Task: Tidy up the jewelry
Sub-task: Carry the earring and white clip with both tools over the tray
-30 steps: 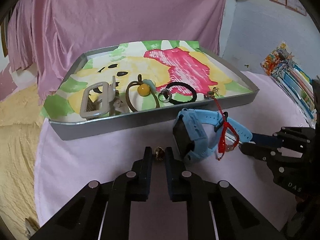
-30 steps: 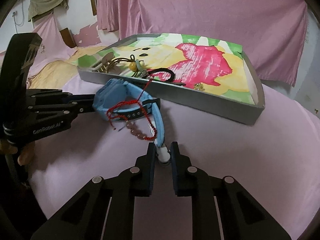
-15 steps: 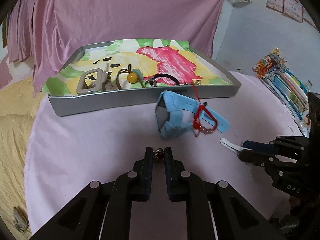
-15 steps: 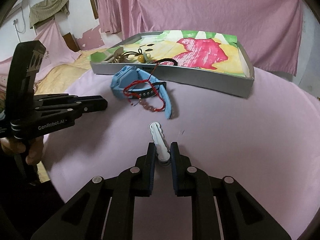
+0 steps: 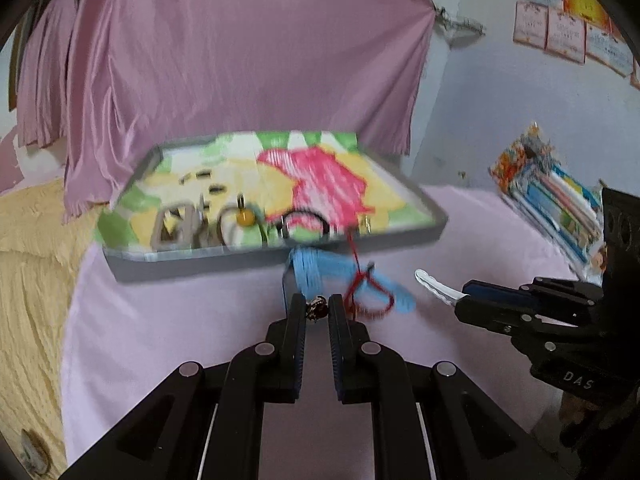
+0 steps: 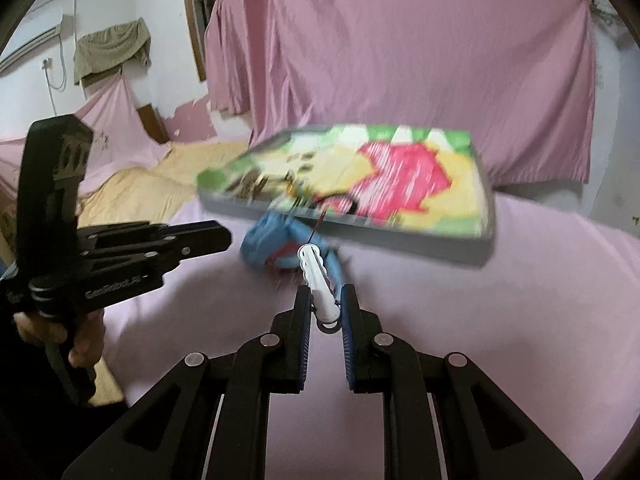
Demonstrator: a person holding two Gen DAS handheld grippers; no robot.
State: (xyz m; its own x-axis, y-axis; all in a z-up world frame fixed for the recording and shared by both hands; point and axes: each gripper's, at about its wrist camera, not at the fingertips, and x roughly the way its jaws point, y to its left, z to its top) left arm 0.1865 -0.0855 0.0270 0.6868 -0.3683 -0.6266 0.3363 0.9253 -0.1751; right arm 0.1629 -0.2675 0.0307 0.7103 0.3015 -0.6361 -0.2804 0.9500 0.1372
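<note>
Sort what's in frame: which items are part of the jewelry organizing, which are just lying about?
Part of the job:
- tray
- blue watch and red bracelet, on the cloth in front of the tray
- white clip in right gripper
- small bead charm in left gripper

Lying about:
- pink backdrop
- stack of colourful packets
- wall papers

Satiny pink drape point(image 5: 240, 60), matt tablecloth point(image 5: 160, 328), glossy white hair clip point(image 6: 320, 284)

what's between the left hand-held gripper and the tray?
In the left wrist view, the blue watch with the red bracelet lies between the left hand-held gripper and the tray.
</note>
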